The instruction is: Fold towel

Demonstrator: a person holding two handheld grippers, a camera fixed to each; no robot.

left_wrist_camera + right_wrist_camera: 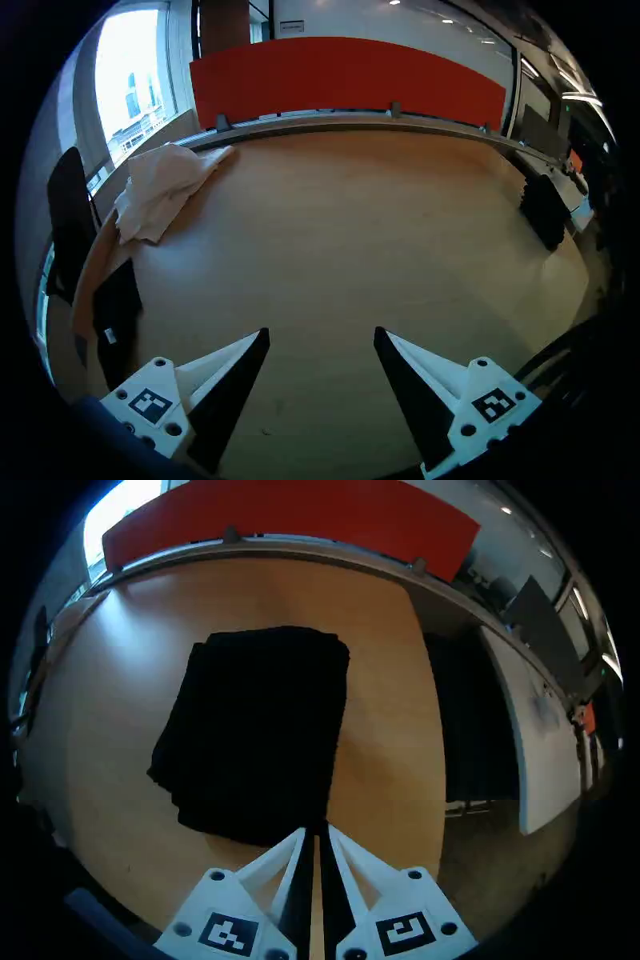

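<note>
Black towel (256, 728) folded on wood table (392, 720); right claw (318, 836) narrow at near edge; left claw (322, 340) wide

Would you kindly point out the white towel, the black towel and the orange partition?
white towel (164, 188), left gripper view, heap's middle
black towel (256, 732), right gripper view, its centre
orange partition (352, 80), left gripper view, panel centre
</note>
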